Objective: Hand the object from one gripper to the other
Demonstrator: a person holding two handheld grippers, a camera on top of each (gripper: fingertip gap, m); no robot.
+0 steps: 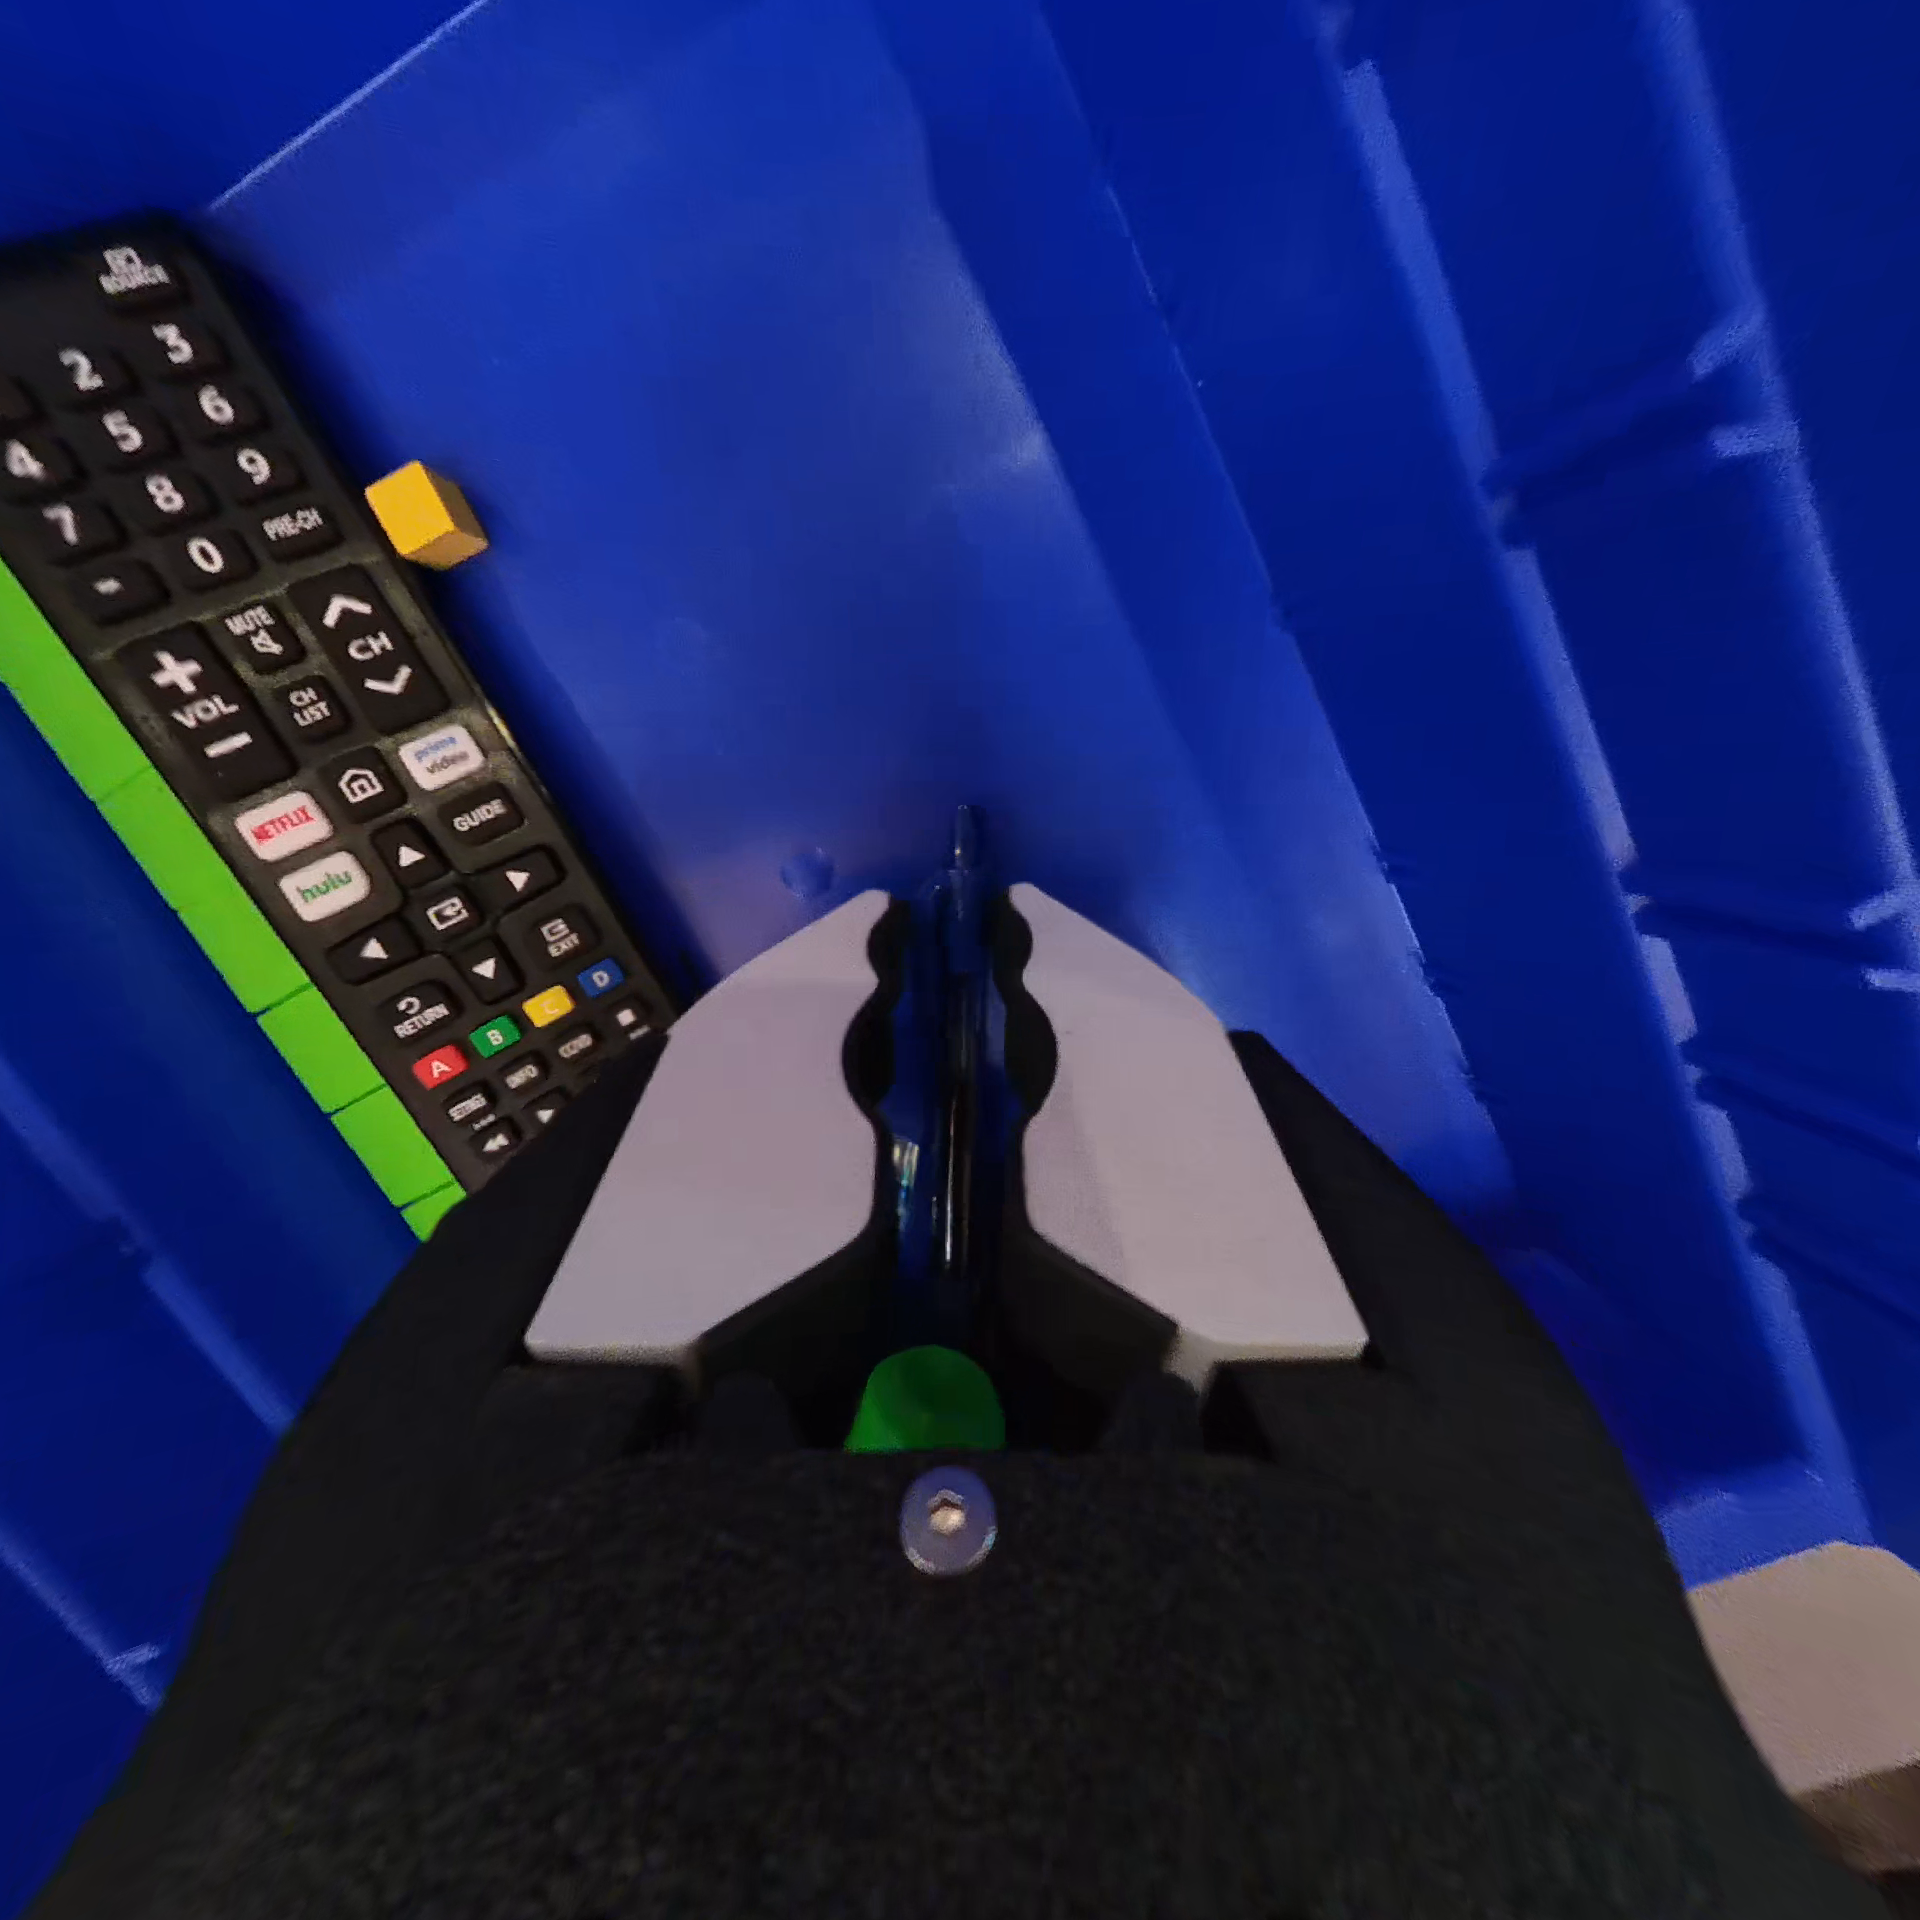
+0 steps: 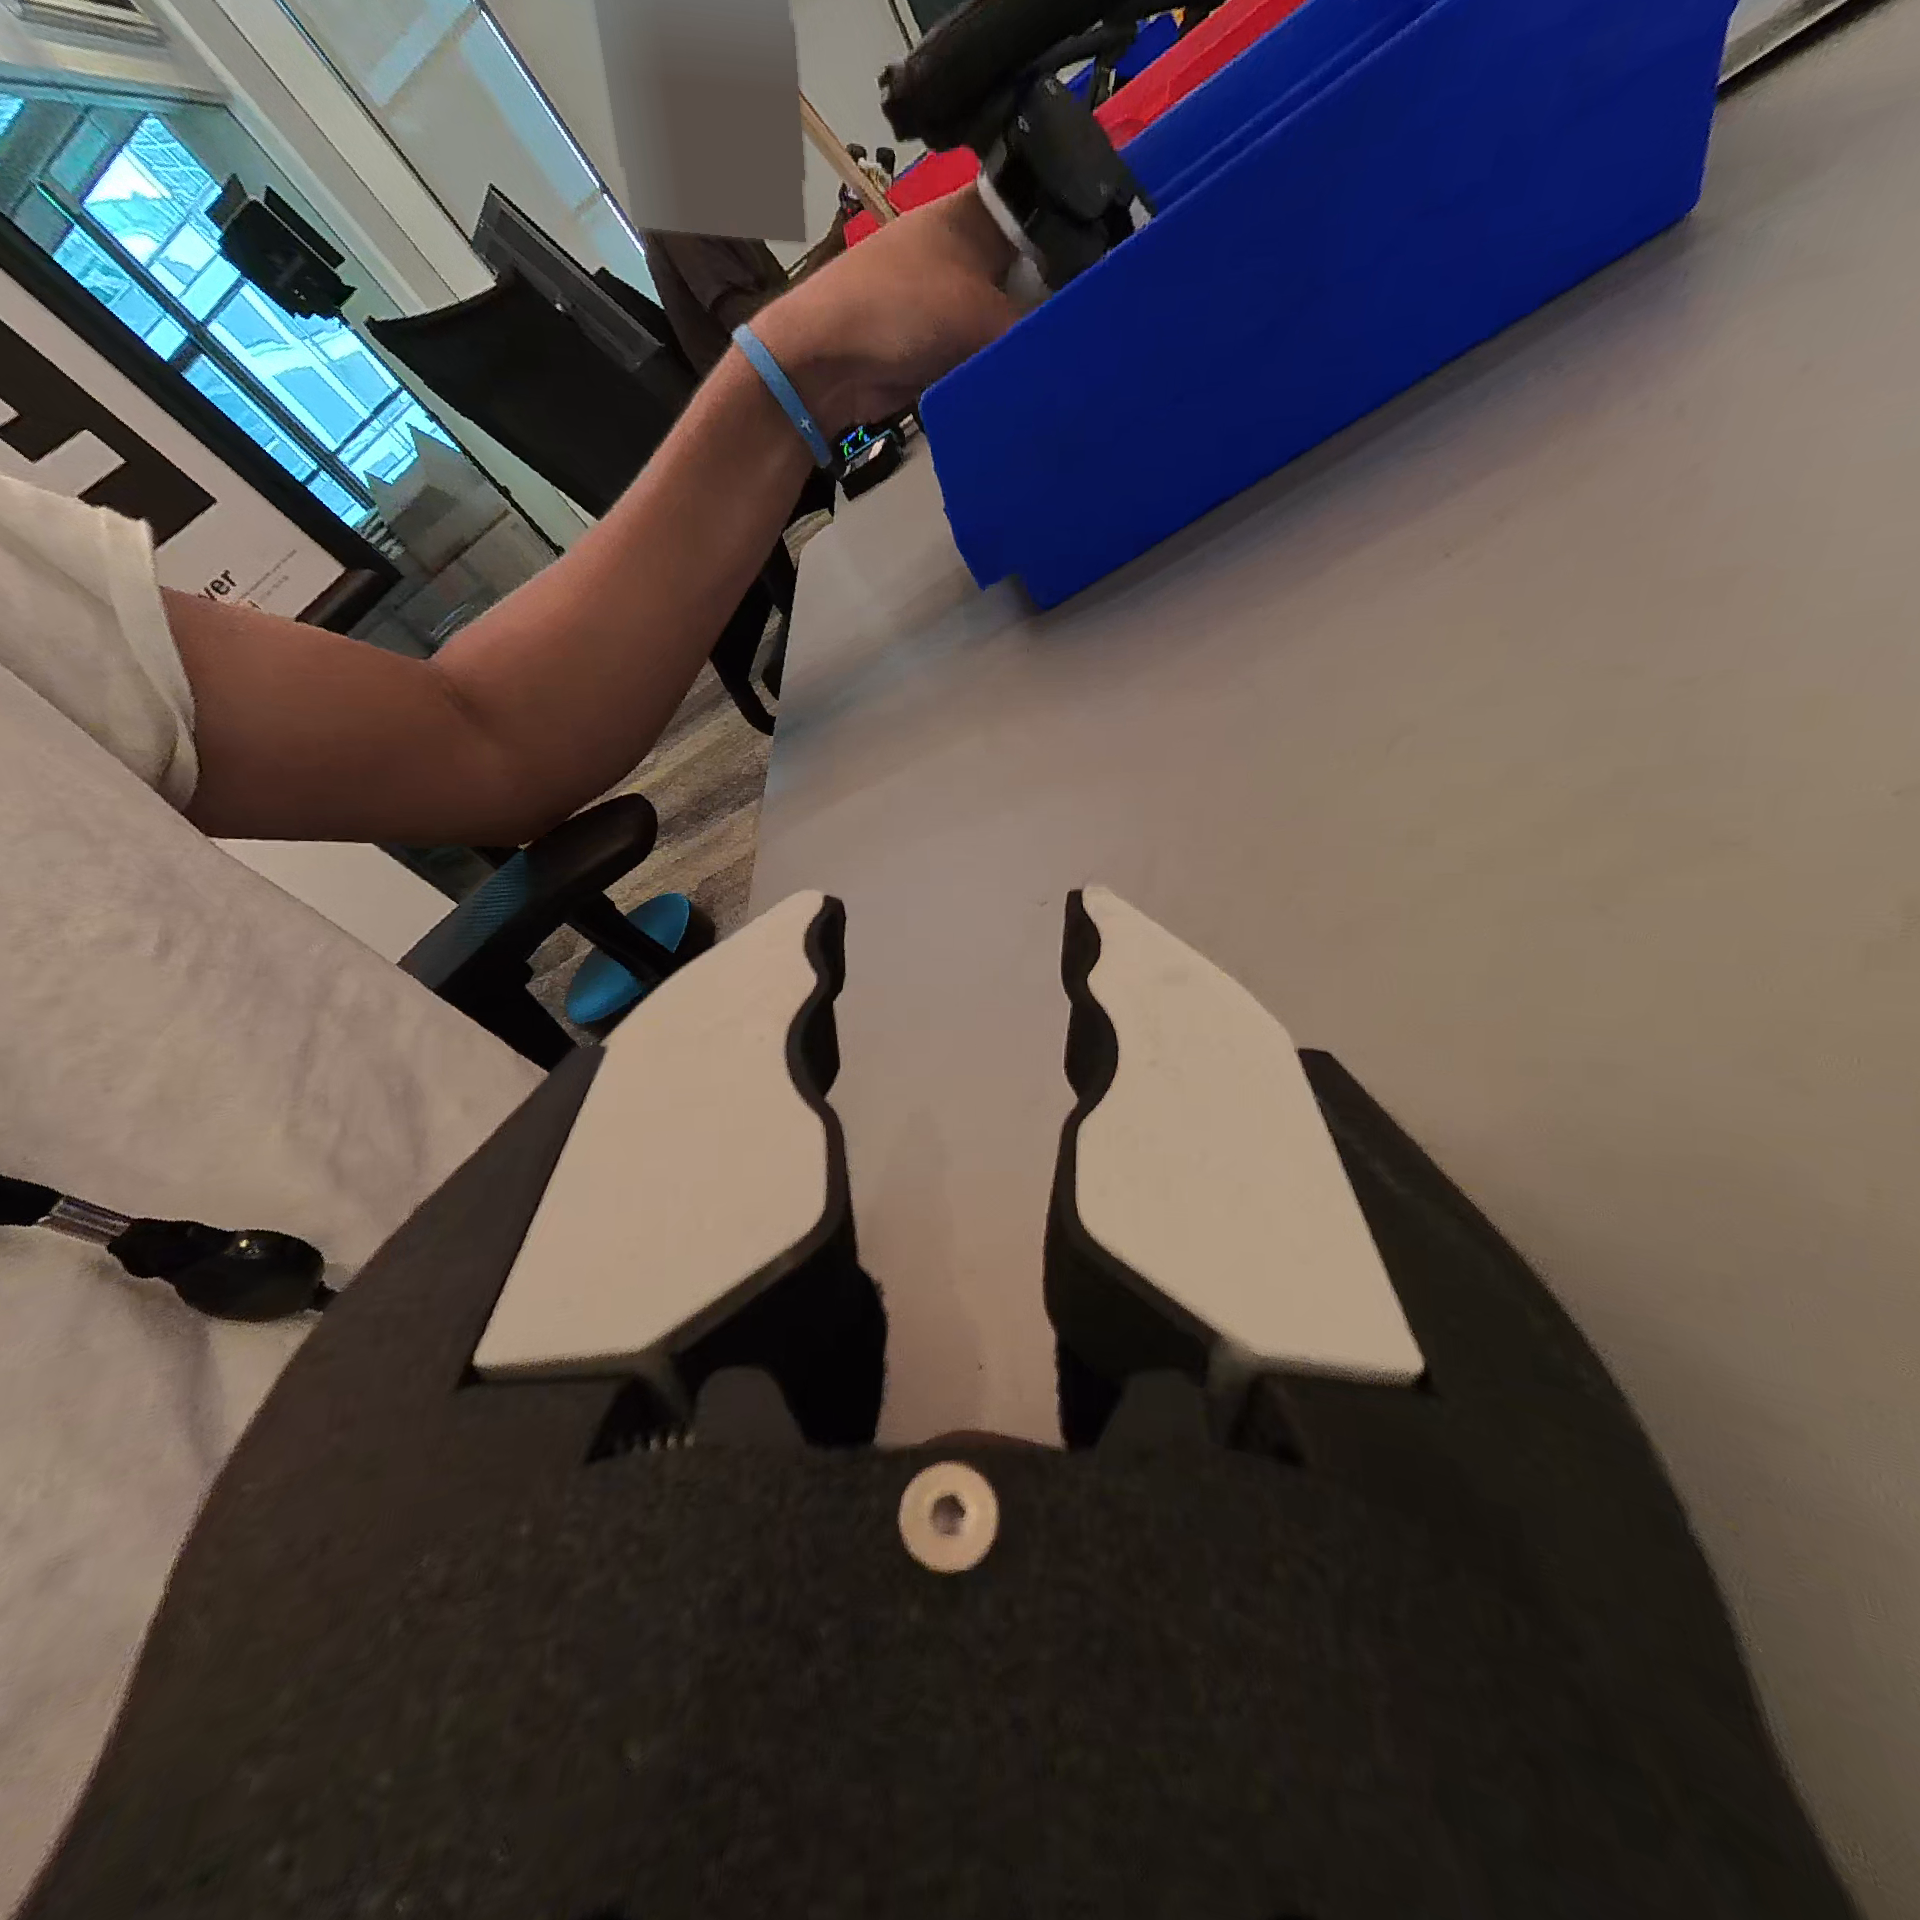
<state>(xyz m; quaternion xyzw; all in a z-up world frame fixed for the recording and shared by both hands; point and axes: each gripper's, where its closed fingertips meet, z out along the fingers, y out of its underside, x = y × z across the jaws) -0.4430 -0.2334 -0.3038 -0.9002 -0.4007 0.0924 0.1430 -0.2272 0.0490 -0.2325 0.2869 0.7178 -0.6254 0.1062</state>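
Left gripper (image 1: 951,904) fingers clamped on slim dark pen-like object (image 1: 951,1091) inside blue plastic bin (image 1: 1351,623); to be lifted straight, clear of black remote control (image 1: 312,727), toward right gripper (image 2: 956,914), fingers apart over grey table (image 2: 1455,727).

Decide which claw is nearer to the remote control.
Left. The left claw is inside the blue bin, right beside the remote control. The right claw hovers over the table, outside the bin.
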